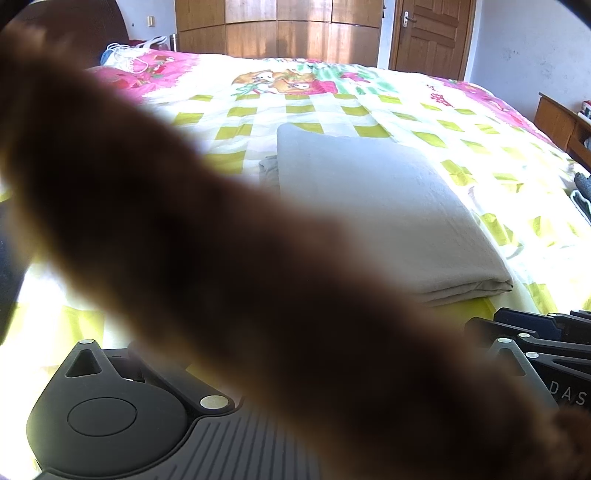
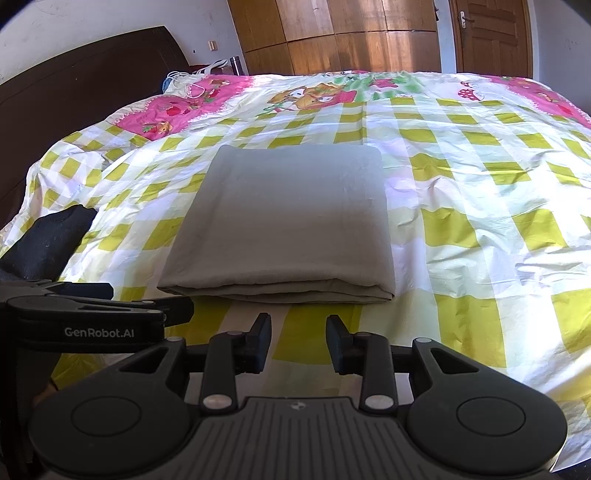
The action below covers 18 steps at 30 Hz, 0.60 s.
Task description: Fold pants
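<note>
Here, folded grey pants [image 2: 280, 221] on checked bedspread [image 2: 480, 184], right gripper [image 2: 298, 341] part-open, empty, left gripper [image 2: 92, 310] marked "GenRobot.AI", spread wide.

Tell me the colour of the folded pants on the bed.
Plain light grey-beige pants, no pattern. Best seen in the right wrist view.

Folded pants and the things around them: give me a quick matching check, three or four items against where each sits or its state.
Things:
1. folded pants
2. right gripper
3. headboard
4. door

Place or state:
a. dark, at the left end of the bed
b. jaws apart, nothing between them
c. closed, far right corner
d. flat grey stack on the checked sheet

Pairs: 1-d, 2-b, 3-a, 4-c
</note>
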Each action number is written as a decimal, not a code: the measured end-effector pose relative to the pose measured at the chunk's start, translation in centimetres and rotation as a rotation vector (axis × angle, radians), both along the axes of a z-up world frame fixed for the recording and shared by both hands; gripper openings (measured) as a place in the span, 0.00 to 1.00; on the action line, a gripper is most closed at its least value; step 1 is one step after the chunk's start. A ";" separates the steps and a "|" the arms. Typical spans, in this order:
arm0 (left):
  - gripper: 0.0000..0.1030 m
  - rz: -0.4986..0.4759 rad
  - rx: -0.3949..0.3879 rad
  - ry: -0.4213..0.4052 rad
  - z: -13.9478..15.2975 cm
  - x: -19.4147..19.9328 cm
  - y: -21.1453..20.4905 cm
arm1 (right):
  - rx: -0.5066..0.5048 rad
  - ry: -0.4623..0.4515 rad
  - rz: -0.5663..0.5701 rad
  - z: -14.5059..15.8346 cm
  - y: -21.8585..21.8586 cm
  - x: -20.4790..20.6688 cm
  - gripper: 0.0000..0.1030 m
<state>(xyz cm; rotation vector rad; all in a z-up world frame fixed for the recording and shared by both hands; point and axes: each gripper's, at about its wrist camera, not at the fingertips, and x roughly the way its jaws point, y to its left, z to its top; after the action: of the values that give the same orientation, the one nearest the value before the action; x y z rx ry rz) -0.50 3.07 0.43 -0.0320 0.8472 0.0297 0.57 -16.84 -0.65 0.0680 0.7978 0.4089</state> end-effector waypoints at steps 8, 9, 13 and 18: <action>1.00 -0.013 0.012 0.022 -0.2 0.0 -0.3 | 0.000 0.002 0.005 0.0 0.0 -0.1 0.45; 1.00 -0.010 0.015 0.025 -0.3 0.1 -0.3 | 0.000 0.003 0.005 0.0 0.1 -0.1 0.45; 1.00 -0.013 0.017 0.031 -0.4 0.0 -0.4 | 0.002 0.005 0.009 0.0 0.2 -0.1 0.45; 1.00 -0.027 0.024 0.037 -0.5 0.0 -0.7 | 0.001 0.009 0.016 -0.1 0.3 -0.1 0.45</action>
<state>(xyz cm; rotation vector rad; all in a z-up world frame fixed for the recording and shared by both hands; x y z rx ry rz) -0.51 2.39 -0.05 0.0025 0.8837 0.0149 0.49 -16.53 -0.73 0.0647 0.8072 0.4242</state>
